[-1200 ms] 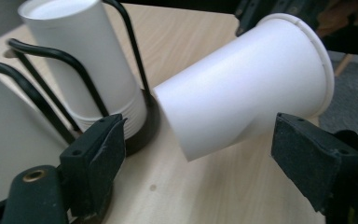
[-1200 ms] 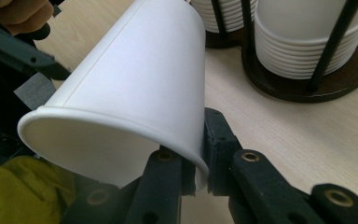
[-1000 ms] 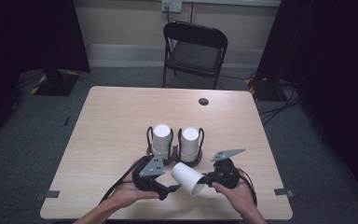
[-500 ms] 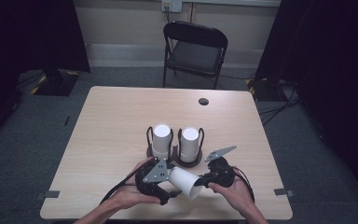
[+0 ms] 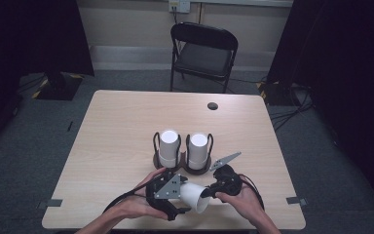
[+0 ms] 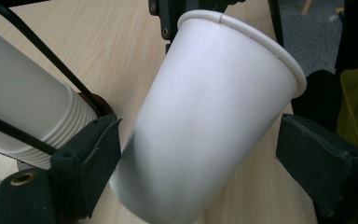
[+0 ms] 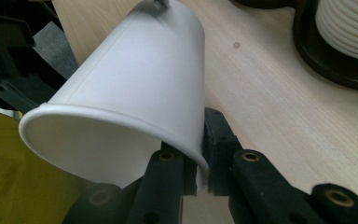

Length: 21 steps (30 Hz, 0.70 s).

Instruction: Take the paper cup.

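Observation:
A white paper cup [image 5: 195,197] lies tilted between my two grippers near the table's front edge, its mouth facing the person. My right gripper [image 5: 214,187] is shut on the cup's rim [image 7: 198,161], with one jaw inside and one outside. My left gripper [image 5: 177,200] straddles the cup's body [image 6: 214,116]. Its jaws have just been opening: one jaw stands close beside the cup wall and the other stands clear of it. Two stacks of white cups [image 5: 168,145] [image 5: 198,148] stand upright in black wire holders just behind the grippers.
The nearer cup stack [image 6: 23,107] and its holder base [image 7: 335,65] sit close to the held cup. The wooden table [image 5: 126,126] has a small dark round hole [image 5: 213,106] at the back. A black folding chair [image 5: 202,48] stands beyond it.
The cup has tipped lower and shifted slightly toward the front edge with the right gripper. The left gripper's jaws have spread wider around it.

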Each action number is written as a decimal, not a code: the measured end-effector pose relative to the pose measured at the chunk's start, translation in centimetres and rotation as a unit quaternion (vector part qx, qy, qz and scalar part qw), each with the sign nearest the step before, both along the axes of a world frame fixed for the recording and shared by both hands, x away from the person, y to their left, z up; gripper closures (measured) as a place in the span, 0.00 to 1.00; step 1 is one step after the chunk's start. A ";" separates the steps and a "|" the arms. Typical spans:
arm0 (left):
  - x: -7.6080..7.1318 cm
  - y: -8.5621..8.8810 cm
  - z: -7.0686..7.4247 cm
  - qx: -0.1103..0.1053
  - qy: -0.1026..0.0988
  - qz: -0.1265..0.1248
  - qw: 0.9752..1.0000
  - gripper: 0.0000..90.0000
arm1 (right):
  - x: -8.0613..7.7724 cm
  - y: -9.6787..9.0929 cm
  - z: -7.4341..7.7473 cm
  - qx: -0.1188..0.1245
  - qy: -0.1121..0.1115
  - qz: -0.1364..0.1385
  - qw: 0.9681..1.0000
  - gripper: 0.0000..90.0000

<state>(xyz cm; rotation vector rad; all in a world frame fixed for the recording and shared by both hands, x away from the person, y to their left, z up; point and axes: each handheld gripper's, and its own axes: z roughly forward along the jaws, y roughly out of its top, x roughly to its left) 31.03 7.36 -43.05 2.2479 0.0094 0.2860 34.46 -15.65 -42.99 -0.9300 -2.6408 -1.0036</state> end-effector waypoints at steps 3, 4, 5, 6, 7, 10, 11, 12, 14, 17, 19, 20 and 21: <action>0.0 -0.6 -0.2 0.010 -0.002 -0.009 1.000 0.14 | 0.0 0.2 -0.1 -0.001 0.000 0.002 1.000 0.95; -0.1 -0.8 -0.3 0.010 -0.001 -0.009 1.000 0.13 | 0.0 0.2 -0.2 0.003 0.001 0.001 1.000 0.95; -0.2 -1.0 -0.3 0.014 -0.007 -0.013 1.000 0.13 | 0.0 0.2 -0.2 0.005 0.003 -0.001 1.000 0.95; -0.3 -1.1 -0.4 0.014 -0.009 -0.015 1.000 0.13 | 0.0 0.3 -0.3 0.008 0.004 -0.001 1.000 0.95; -0.3 -1.1 -0.4 0.014 -0.009 -0.015 1.000 0.13 | 0.0 0.3 -0.3 0.008 0.004 -0.001 1.000 0.95; -0.5 -1.5 -0.5 0.024 -0.012 -0.019 0.999 0.12 | 0.0 0.4 -0.5 0.012 0.008 0.000 1.000 0.95; -0.6 -1.6 -0.5 0.024 -0.017 -0.018 0.999 0.12 | 0.0 0.4 -0.5 0.014 0.008 0.000 1.000 0.95; -0.6 -1.7 -0.6 0.023 -0.019 -0.016 0.999 0.11 | 0.0 0.5 -0.5 0.016 0.009 0.000 1.000 0.95; -0.7 -1.7 -0.7 0.024 -0.020 -0.013 0.999 0.11 | 0.0 0.6 -0.5 0.016 0.012 -0.002 1.000 0.95; -0.7 -1.8 -0.7 0.021 -0.024 -0.012 0.999 0.12 | 0.1 0.5 -0.6 0.020 0.012 -0.007 1.000 0.95; -0.5 -1.6 -0.8 0.011 -0.017 -0.011 1.000 0.13 | 0.1 0.4 -0.6 0.029 0.015 -0.015 0.999 0.95; -0.4 -1.6 -0.8 0.013 -0.016 -0.008 1.000 0.14 | 0.1 0.3 -0.6 0.031 0.016 -0.017 0.999 0.95; -0.4 -1.6 -0.8 0.013 -0.016 -0.008 1.000 0.14 | 0.1 0.3 -0.6 0.031 0.016 -0.017 0.999 0.95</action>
